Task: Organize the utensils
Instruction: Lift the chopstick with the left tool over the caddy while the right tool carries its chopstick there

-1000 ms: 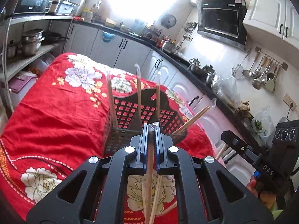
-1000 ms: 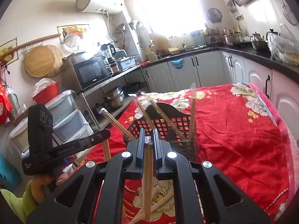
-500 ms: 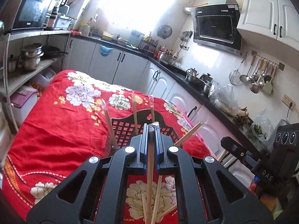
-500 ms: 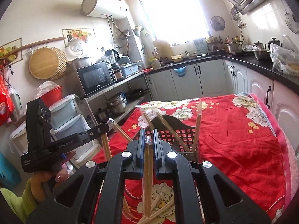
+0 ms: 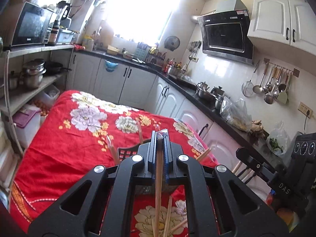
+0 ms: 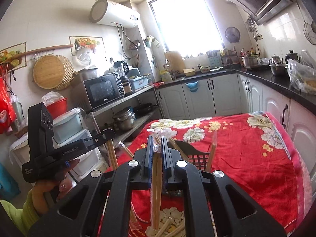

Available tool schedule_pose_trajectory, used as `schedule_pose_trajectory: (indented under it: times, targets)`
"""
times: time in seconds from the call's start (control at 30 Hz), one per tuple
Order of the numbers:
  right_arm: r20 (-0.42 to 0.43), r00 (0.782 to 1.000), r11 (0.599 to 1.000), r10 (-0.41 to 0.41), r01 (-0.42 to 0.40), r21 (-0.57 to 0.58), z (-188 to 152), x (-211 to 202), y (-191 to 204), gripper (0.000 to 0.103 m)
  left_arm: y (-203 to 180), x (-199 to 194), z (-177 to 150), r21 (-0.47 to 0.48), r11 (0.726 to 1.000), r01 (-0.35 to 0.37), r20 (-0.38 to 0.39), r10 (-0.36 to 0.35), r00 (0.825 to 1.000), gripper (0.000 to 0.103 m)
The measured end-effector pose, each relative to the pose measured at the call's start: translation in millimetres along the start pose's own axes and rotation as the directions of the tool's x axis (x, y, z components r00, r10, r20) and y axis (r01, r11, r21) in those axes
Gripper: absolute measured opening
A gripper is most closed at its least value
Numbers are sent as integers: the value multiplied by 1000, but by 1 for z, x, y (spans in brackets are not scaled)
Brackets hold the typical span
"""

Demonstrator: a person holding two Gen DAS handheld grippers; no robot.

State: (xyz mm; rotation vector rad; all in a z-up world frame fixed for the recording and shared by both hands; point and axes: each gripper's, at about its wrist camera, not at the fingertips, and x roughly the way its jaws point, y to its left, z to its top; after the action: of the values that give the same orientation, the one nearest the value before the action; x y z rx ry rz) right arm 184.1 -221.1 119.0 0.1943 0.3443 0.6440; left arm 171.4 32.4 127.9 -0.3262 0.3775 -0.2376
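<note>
Nearest, loose chopsticks (image 5: 167, 215) lie on the red-clothed surface (image 5: 65, 154). The left hand-held gripper (image 5: 160, 138) is closed on one wrapped chopstick pair (image 5: 159, 177), and the right hand-held gripper (image 6: 157, 140) is closed on another wrapped pair (image 6: 156, 187). Just beyond stands the black basket (image 6: 194, 156). Each pair should probably be lowered upright over the basket before it is released.

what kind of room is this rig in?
A home kitchen, almost certainly. A range hood hangs over a dark countertop with pots, ladles hang on a wall rail, and a microwave sits on a shelf. The work surface is a table under a red floral cloth.
</note>
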Motion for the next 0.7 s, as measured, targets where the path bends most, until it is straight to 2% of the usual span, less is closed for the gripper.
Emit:
schedule_pose_trajectory:
  times: [0.37, 0.7]
  targets:
    - [59, 998, 999, 17, -15, -28, 23, -1, 8, 8, -9, -5, 27, 26, 1000, -3, 71, 2, 997, 3]
    - [122, 992, 999, -1, 8, -50, 48, -3, 9, 8, -20, -6, 55, 39, 999, -4, 143, -2, 990, 3]
